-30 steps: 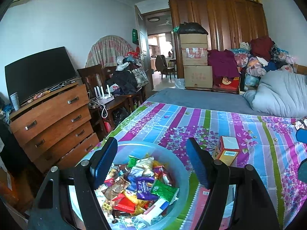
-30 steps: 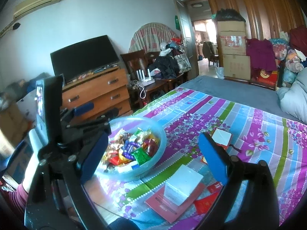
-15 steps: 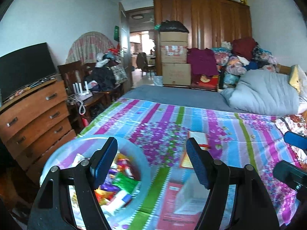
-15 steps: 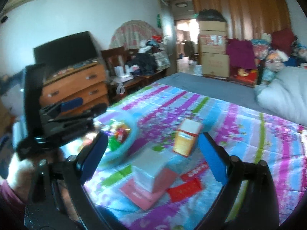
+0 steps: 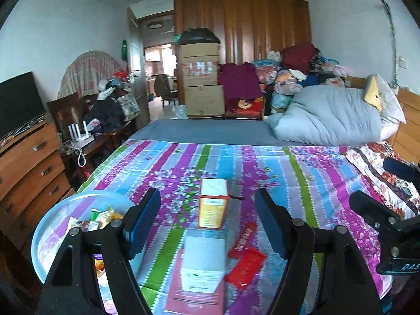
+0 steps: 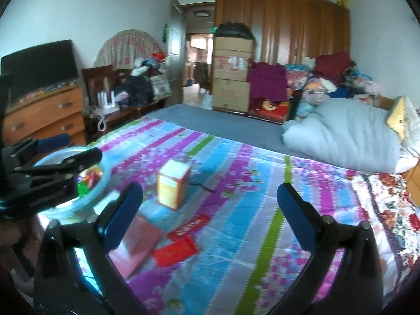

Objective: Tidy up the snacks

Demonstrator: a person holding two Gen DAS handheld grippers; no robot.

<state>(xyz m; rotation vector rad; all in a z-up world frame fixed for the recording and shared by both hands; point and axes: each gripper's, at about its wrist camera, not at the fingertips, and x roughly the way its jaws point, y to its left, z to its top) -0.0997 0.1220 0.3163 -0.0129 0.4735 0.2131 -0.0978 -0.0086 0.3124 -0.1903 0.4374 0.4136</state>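
Soft, even daylight fills the room, brightest through the open doorway (image 5: 160,60) at the back. Both views bow strongly at the edges with black corners. The right wrist view is smeared with blur; the left wrist view is sharper, blurring only on the near boxes (image 5: 203,267).

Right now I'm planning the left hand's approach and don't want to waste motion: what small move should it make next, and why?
Probably ease the left gripper forward and down toward the orange box. The jaws are open and empty, and the box stands upright on the striped bedspread, framed between them but still ahead. The bowl of snacks sits off to the left, so the box looks like the likeliest thing to grasp.
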